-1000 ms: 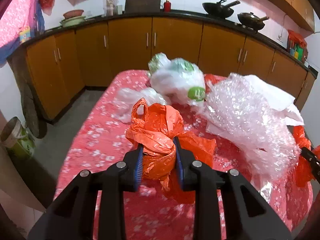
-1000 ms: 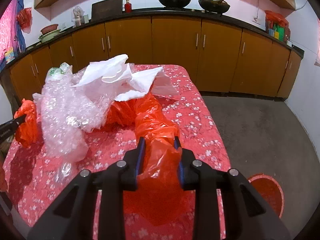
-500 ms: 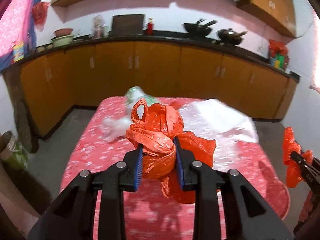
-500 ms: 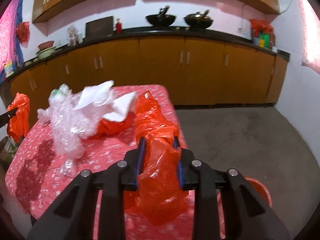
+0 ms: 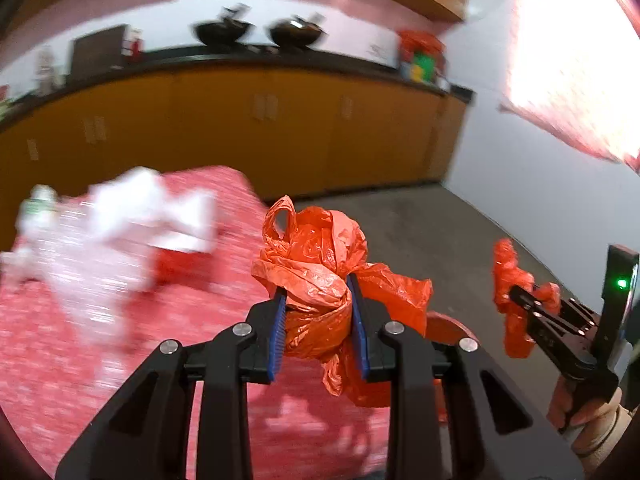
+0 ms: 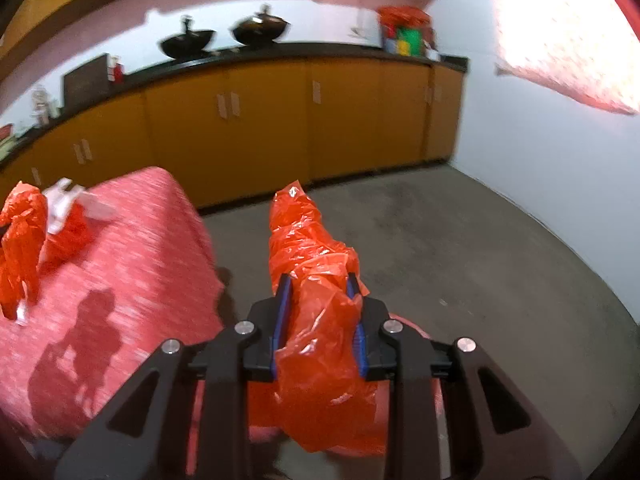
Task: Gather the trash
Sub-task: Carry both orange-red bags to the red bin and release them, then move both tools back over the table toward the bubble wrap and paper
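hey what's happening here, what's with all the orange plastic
A person is clearing trash with a handheld gripper in each hand. The left gripper is clamped on a knotted orange plastic bag, and the right gripper is clamped on another crumpled orange bag. Both bags are off the table and near a red bin on the floor, only partly visible behind them. White paper and clear plastic wrap are on the table, blurred.
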Tool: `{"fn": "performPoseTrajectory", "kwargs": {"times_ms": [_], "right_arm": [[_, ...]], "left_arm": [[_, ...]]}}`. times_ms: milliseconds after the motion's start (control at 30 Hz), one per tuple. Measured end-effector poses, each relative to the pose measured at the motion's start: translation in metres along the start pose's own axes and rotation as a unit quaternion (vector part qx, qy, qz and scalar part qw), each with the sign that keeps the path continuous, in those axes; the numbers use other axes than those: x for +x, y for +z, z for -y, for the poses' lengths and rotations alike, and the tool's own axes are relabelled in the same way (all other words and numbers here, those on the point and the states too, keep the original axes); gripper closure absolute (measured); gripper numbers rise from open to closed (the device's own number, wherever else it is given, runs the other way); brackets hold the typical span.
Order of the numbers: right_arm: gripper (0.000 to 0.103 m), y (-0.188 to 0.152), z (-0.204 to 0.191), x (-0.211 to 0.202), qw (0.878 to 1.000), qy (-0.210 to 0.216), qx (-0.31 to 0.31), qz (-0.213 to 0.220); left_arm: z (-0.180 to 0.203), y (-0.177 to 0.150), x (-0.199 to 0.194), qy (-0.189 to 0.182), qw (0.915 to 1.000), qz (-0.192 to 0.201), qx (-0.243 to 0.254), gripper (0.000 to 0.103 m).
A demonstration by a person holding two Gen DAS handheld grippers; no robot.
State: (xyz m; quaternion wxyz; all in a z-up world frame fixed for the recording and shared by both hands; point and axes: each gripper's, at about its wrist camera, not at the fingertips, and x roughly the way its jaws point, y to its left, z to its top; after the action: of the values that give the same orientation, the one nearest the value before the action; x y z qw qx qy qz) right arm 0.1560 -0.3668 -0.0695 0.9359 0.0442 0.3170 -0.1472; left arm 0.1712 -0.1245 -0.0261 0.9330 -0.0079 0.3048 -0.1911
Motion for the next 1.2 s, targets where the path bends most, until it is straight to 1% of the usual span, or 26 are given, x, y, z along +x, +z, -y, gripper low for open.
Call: {"fn": "performPoseTrajectory", "kwargs": {"times_ms": [67, 167, 367, 567, 767, 900, 1033, 1200], "right_arm": [[0.076, -0.008, 0.016, 0.005, 1.000, -0.012, 0.003, -0.010], [0.076, -0.018, 0.035, 0.014, 0.999, -0.022, 0.010, -0.023], [0.076, -0.030, 0.064, 0.035, 0.998, -0.030, 0.031, -0.043], [0.076, -0.034, 0.081, 0.061, 0.997, -0.026, 0.043, -0.058], [0.075, -0.039, 0.089, 0.087, 0.995, -0.010, 0.064, -0.078], [0.070, -0.038, 0.091, 0.096, 0.995, -0.003, 0.068, -0.077], [0.062, -0.036, 0.097, 0.098, 0.995, 0.000, 0.076, -0.070], [0.061, -0.031, 0.099, 0.099, 0.995, -0.008, 0.079, -0.064]], "left_arm": [[0.032, -0.008, 0.024, -0.018, 0.9995, -0.020, 0.014, 0.075], [0.067, -0.021, 0.053, -0.038, 0.9975, -0.052, 0.028, 0.075], [0.115, -0.037, 0.101, -0.058, 0.9910, -0.100, 0.067, 0.075], [0.141, -0.046, 0.141, -0.069, 0.9848, -0.136, 0.084, 0.075], [0.157, -0.053, 0.171, -0.072, 0.9791, -0.157, 0.107, 0.075], [0.160, -0.053, 0.183, -0.068, 0.9778, -0.165, 0.110, 0.073], [0.163, -0.053, 0.191, -0.070, 0.9775, -0.170, 0.104, 0.069], [0.164, -0.054, 0.192, -0.076, 0.9775, -0.172, 0.096, 0.067]]}}
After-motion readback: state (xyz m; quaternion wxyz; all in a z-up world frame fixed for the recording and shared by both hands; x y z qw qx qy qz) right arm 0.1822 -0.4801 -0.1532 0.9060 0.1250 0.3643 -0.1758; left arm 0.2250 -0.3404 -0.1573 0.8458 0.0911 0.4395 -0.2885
